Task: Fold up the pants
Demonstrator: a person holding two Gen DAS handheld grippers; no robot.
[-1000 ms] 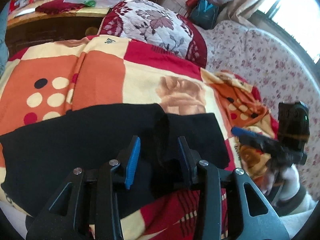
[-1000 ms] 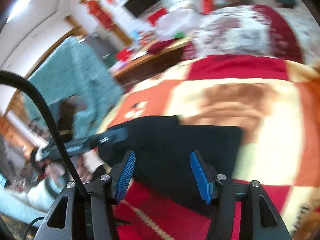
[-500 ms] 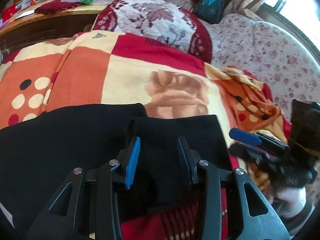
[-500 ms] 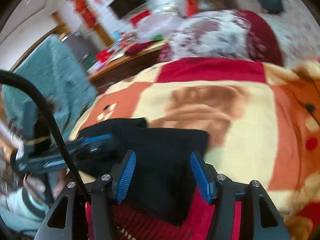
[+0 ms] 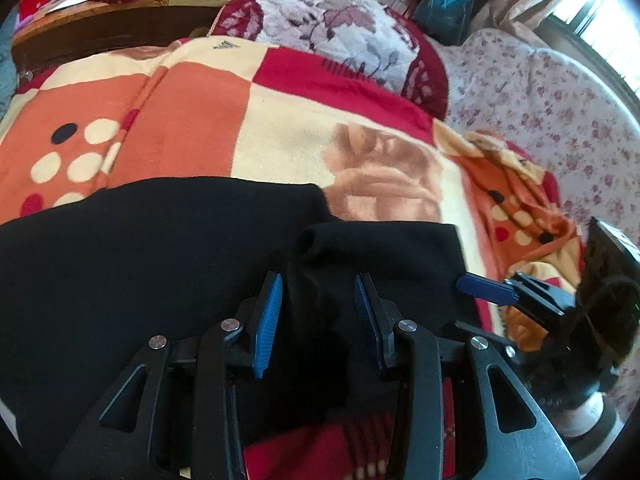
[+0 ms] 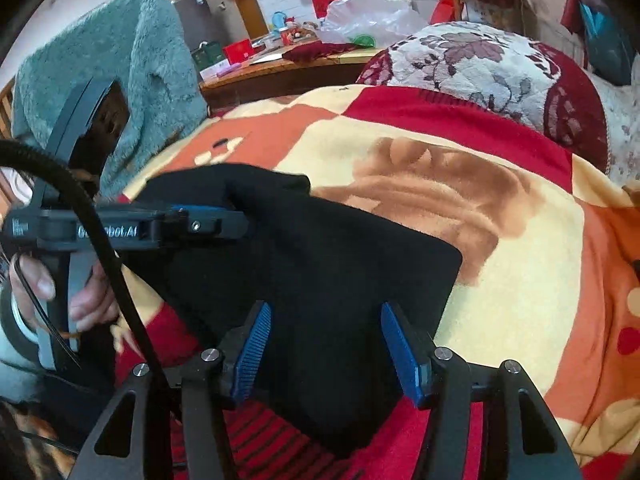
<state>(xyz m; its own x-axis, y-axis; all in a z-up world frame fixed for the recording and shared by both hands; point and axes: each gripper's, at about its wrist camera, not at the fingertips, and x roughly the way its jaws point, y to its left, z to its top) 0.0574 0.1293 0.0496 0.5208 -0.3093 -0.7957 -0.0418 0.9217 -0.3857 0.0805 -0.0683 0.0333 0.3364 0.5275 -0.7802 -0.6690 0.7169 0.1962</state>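
Pants (image 5: 160, 264) on blanket (image 5: 280, 120); pillow (image 5: 332, 36) behind.

Left view: looked forward, close over pants (image 5: 160, 264), right tool (image 5: 486, 290) alongside.
Right view: looked forward-left, close.
Shared: pants, blanket (image 6: 500, 248).

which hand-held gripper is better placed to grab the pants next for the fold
Left, probably. The left hand-held gripper is open with a raised ridge of the black pants between its pads; the right hand-held gripper is open over flat cloth.
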